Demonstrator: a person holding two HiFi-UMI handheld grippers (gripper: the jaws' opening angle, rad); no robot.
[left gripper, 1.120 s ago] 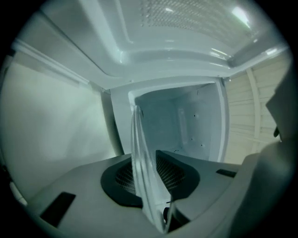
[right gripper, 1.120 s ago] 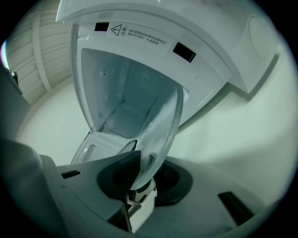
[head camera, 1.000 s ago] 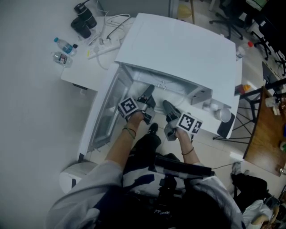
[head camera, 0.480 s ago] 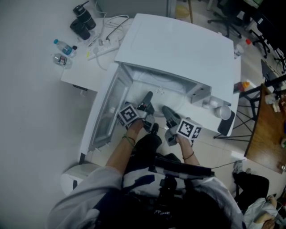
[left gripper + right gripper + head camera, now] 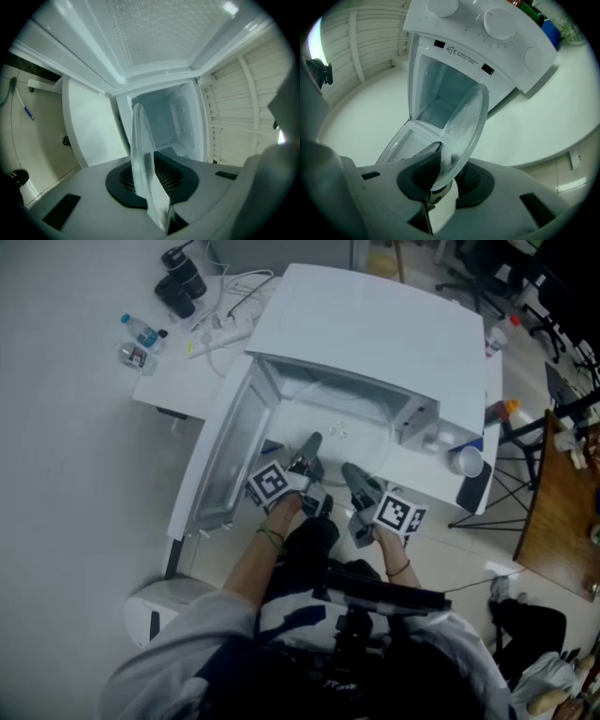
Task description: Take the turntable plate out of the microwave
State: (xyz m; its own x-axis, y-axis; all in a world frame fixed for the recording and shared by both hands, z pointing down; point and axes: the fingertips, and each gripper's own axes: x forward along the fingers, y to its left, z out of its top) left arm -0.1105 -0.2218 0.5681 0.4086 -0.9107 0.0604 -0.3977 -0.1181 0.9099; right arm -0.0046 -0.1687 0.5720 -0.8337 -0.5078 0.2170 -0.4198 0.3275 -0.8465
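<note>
Pulled turntable plate (image 5: 466, 119) partway out of microwave (image 5: 375, 324).
Clamping its rim: just tightened left hand-held gripper (image 5: 309, 448), slightly eased right hand-held gripper (image 5: 352, 472).

Left claw (image 5: 313, 441), right claw (image 5: 350, 469) at turntable plate (image 5: 361, 442), microwave (image 5: 375, 324) open

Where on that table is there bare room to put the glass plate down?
The white microwave's flat top is bare, as is the white table between the open door and white power strip. Clear bottles crowd the far left corner; a white cup the right.
</note>
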